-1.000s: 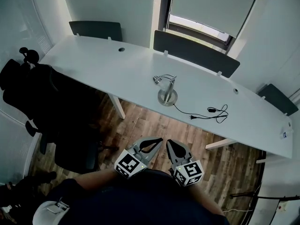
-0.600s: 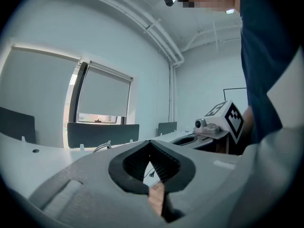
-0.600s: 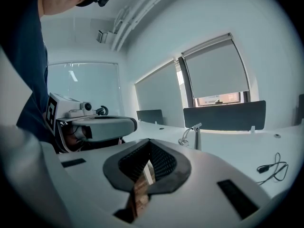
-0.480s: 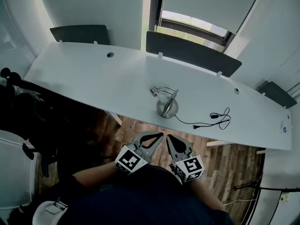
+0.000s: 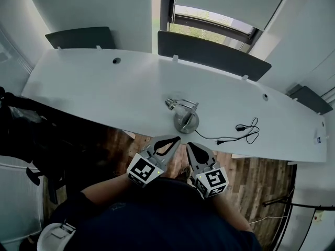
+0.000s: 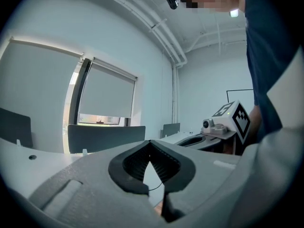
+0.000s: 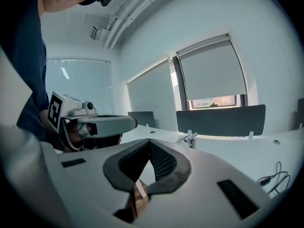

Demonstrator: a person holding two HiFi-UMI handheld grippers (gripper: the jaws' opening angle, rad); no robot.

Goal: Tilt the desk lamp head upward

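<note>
A small silver desk lamp [image 5: 185, 116] stands on the long white desk [image 5: 104, 88], on a round metal base, with its head [image 5: 170, 103] reaching left. In the right gripper view the lamp head [image 7: 191, 137] peeks over the jaws. My left gripper [image 5: 174, 138] and right gripper [image 5: 189, 144] hover side by side at the desk's near edge, just short of the lamp. Both are shut with nothing between the jaws. The left gripper view shows only its shut jaws [image 6: 151, 141] and the room beyond.
The lamp's black cord [image 5: 235, 132] runs right across the desk and ends in a coil. Dark privacy panels [image 5: 212, 51] line the desk's far edge. A black office chair [image 5: 31, 135] sits at the left. Wooden floor shows below the desk.
The desk and lamp have drawn closer in the head view, and both grippers have advanced from over the floor to the desk's near edge. Their jaws stayed shut.
</note>
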